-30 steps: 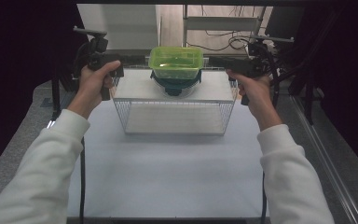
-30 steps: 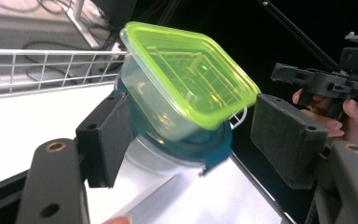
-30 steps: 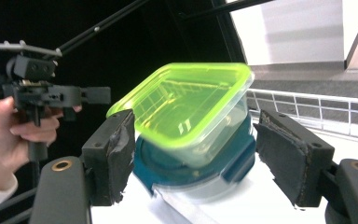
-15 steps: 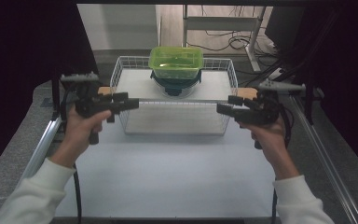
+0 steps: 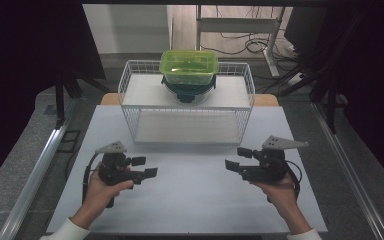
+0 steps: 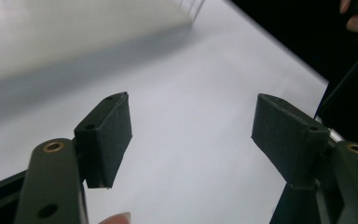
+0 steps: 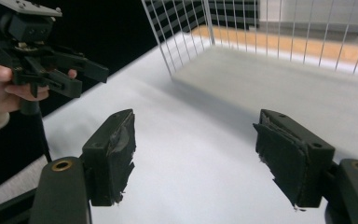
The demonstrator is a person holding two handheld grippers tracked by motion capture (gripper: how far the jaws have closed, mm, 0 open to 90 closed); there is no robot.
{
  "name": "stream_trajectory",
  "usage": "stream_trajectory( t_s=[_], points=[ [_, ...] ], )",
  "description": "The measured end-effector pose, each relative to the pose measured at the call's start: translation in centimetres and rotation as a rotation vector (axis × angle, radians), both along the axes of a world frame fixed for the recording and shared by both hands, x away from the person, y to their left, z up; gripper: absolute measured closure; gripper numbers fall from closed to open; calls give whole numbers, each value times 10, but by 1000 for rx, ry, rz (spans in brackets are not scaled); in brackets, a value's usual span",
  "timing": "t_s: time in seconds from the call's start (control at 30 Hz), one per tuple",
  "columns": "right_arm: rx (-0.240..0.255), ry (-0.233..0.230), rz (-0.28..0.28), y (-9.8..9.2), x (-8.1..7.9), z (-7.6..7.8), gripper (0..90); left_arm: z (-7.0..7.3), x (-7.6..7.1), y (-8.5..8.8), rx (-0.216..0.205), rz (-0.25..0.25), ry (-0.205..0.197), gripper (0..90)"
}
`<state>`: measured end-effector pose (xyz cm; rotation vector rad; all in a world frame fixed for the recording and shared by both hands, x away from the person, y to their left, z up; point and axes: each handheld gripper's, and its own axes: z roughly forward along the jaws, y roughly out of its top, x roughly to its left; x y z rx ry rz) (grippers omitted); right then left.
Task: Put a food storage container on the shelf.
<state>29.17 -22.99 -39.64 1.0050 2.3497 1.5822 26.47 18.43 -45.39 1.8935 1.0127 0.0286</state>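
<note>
Wire basket [image 5: 187, 127]: white, rectangular, open-topped, upright at the far middle of the white table [image 5: 195, 200], long side across it. Floor and white liner visible through the mesh; one corner and side wall also seen in the right gripper view [image 7: 279, 32].

Green container [image 5: 188, 66]: translucent, rectangular with rounded corners, upright, perched at the basket's far rim, centred. Seated on a dark round item [image 5: 187, 91]; nature of that item not discernible.

Both well apart from the near table edge.
</note>
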Motion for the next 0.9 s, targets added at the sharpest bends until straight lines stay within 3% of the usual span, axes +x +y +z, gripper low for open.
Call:
stream_trajectory(
  t_s=[0.1, 0.2, 0.33, 0.57, 0.9],
  points=[
    [-20, 24, -1, 3, -4, -21, 285, -18, -7, -2, 66, 19, -2, 275],
    [-56, 77, 5, 5, -8, -46, 285, -33, -10, -3, 75, -2, 41, 274],
    [-94, 124, 20, 7, -8, -66, 285, -34, -11, -2, 49, 2, 35, 268],
    [-96, 121, 10, 5, -9, -67, 285, -37, -7, 2, 31, 14, 49, 267],
    [-99, 119, 15, 1, -11, -69, 278, -40, -2, -1, 44, 15, 57, 266]
  ],
)
